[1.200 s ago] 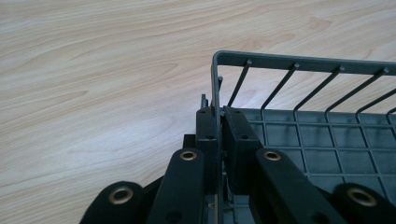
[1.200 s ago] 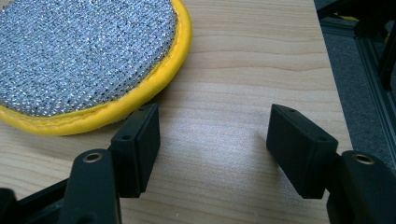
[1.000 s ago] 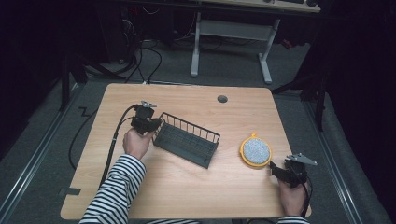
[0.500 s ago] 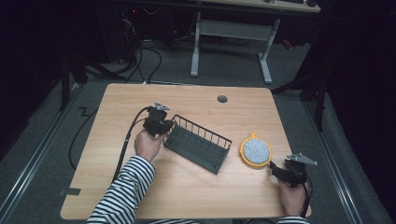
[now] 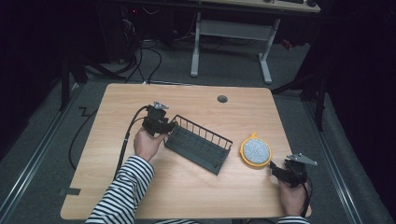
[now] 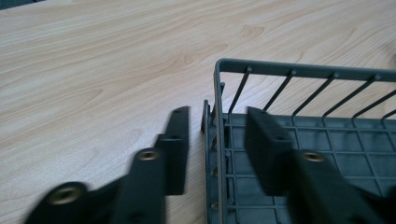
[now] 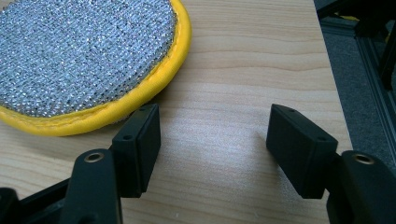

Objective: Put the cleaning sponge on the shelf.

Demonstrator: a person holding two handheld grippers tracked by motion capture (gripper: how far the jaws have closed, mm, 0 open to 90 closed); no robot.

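Observation:
A dark grey wire rack [image 5: 198, 144] lies slantwise on the middle of the wooden table [image 5: 187, 196]. My left gripper [image 5: 169, 127] is at its left end. In the left gripper view the jaws [image 6: 218, 113] straddle the rack's [image 6: 327, 140] end wall with a gap on each side; they have just been opening, and the gripper is open. A round scouring pad [image 5: 256, 151], silver mesh with a yellow rim, lies to the right. My right gripper [image 5: 274, 169] rests just beside it, open, and its jaws [image 7: 215, 112] hold bare wood between them, the pad [image 7: 84, 51] by the left jaw.
A cable hole [image 5: 222, 99] sits near the table's far edge. The left gripper's cable [image 5: 128, 135] loops off the table's left side. The table's right edge [image 7: 334, 93] runs close to my right gripper. A desk frame stands on the floor beyond.
The left gripper and the rack shifted a little to the right together. The left jaws, closed on the rack's end before, now stand apart. The right hand stayed put.

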